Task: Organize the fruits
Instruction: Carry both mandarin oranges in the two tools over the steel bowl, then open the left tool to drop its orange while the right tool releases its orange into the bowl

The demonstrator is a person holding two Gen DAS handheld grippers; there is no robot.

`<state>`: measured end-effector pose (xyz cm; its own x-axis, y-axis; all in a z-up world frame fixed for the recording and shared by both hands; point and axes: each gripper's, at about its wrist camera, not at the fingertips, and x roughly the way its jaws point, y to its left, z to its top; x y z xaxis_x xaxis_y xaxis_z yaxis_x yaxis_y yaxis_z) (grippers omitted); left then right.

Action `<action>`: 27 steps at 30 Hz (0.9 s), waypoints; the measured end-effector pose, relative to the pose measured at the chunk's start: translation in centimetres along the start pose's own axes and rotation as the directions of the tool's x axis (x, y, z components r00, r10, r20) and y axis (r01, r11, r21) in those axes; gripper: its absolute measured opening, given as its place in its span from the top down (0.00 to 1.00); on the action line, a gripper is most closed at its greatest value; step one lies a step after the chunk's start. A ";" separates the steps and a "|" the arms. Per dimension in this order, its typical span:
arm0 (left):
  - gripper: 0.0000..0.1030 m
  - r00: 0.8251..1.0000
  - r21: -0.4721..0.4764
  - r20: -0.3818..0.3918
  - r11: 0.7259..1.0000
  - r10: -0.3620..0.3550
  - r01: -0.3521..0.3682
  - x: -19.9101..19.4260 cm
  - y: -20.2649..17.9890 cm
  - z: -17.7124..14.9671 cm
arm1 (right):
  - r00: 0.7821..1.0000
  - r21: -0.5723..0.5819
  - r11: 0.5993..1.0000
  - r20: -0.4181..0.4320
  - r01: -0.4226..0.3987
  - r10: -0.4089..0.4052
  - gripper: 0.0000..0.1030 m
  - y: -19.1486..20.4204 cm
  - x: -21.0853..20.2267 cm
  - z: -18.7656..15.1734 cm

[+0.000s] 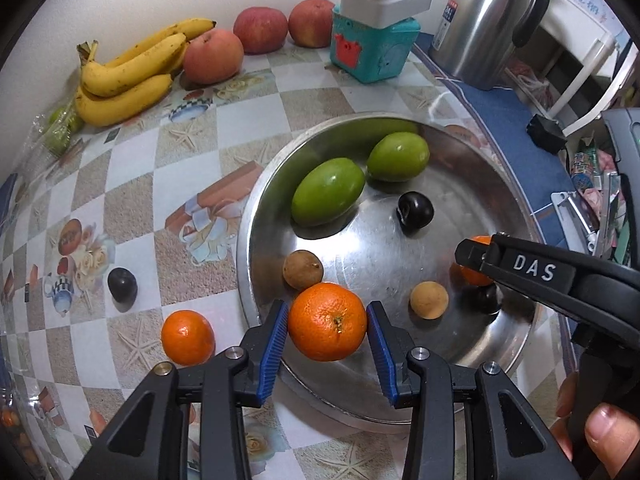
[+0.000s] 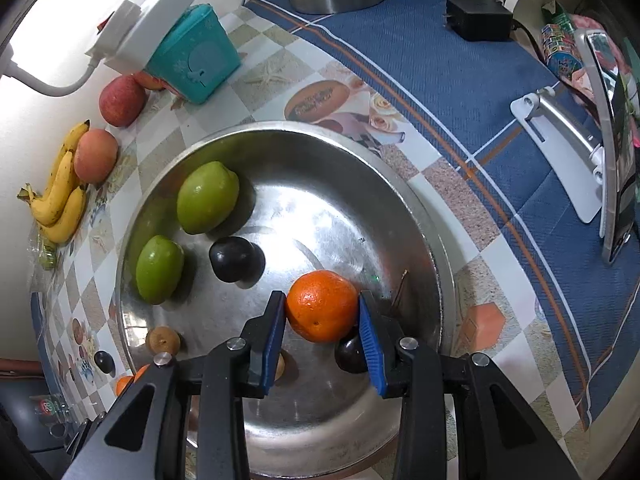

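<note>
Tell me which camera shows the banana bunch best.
The left wrist view: the banana bunch lies large and fully visible by the wall, stem end included. The right wrist view shows it small, squeezed against the left edge.

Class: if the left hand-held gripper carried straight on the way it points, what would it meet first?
Probably the near rim of the metal basin: the left hand-held gripper, shut on a tangerine, points steeply down there. Depth is unclear.
</note>
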<state>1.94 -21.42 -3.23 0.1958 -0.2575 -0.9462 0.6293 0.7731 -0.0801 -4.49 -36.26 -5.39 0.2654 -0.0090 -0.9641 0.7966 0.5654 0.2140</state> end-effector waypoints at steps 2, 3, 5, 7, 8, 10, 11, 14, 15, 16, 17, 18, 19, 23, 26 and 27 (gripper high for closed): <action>0.58 1.000 -0.001 -0.005 1.000 0.003 -0.003 0.3 0.1 0.0 | 1.000 -0.004 1.000 -0.004 -0.001 0.001 0.63 0.1 0.2 0.1; 0.58 1.000 -0.003 -0.007 1.000 0.004 -0.004 0.4 0.1 0.0 | 1.000 -0.005 1.000 -0.004 0.001 -0.001 0.63 0.2 0.3 0.1; 0.58 1.000 -0.006 -0.008 1.000 0.005 -0.005 0.4 0.2 0.0 | 1.000 -0.006 1.000 -0.004 0.002 -0.002 0.63 0.2 0.3 0.1; 0.58 1.000 -0.004 -0.006 1.000 0.005 -0.005 0.4 0.2 0.1 | 1.000 -0.006 1.000 -0.005 0.004 -0.004 0.63 0.2 0.4 0.1; 0.58 1.000 -0.003 -0.004 1.000 0.006 -0.006 0.4 0.2 0.1 | 1.000 -0.006 1.000 -0.005 0.004 -0.004 0.63 0.3 0.4 0.2; 0.58 1.000 -0.002 -0.003 1.000 0.006 -0.006 0.4 0.1 0.2 | 1.000 -0.004 1.000 -0.006 0.003 -0.003 0.63 0.3 0.4 0.2; 0.57 1.000 -0.003 -0.004 1.000 0.005 -0.005 0.4 0.1 0.2 | 1.000 -0.003 1.000 -0.007 0.004 -0.004 0.63 0.3 0.4 0.2; 0.53 1.000 -0.002 -0.007 1.000 -0.004 0.004 0.4 0.1 0.1 | 1.000 -0.003 1.000 -0.010 0.008 -0.008 0.63 0.2 0.3 0.3; 0.51 1.000 0.001 -0.004 1.000 -0.003 0.003 0.3 0.0 0.1 | 1.000 -0.005 1.000 -0.014 0.010 -0.011 0.63 0.3 0.3 0.3; 0.45 1.000 0.003 -0.002 1.000 -0.002 0.002 0.3 0.0 0.1 | 1.000 -0.008 1.000 -0.015 0.011 -0.011 0.63 0.3 0.4 0.4; 0.43 1.000 0.005 0.003 1.000 -0.003 0.003 0.2 -0.1 0.1 | 1.000 -0.012 1.000 -0.015 0.011 -0.011 0.63 0.4 0.4 0.4; 0.43 1.000 0.006 0.005 1.000 -0.005 0.005 0.1 -0.1 0.2 | 1.000 -0.015 1.000 -0.016 0.013 -0.013 0.62 0.5 0.4 0.4; 0.43 1.000 0.007 0.007 1.000 -0.005 0.005 0.0 -0.1 0.2 | 1.000 -0.020 1.000 -0.017 0.016 -0.017 0.62 0.6 0.4 0.4; 0.40 1.000 0.005 0.011 1.000 -0.006 0.006 -0.1 0.0 0.2 | 0.999 -0.033 0.999 -0.014 0.028 -0.028 0.57 0.9 0.4 0.5; 0.34 1.000 -0.001 0.014 1.000 -0.008 0.008 -0.3 0.1 0.3 | 0.999 -0.044 0.998 0.000 0.039 -0.039 0.43 1.1 0.1 0.6; 0.33 1.000 -0.003 0.016 1.000 -0.008 0.008 -0.3 0.1 0.3 | 0.999 -0.048 0.998 0.005 0.042 -0.042 0.43 1.2 -0.1 0.6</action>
<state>2.15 -21.43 -2.85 0.2024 -0.2730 -0.9405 0.6288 0.7725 -0.0889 -3.23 -36.05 -4.98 0.2343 -0.0366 -0.9715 0.7800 0.6035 0.1654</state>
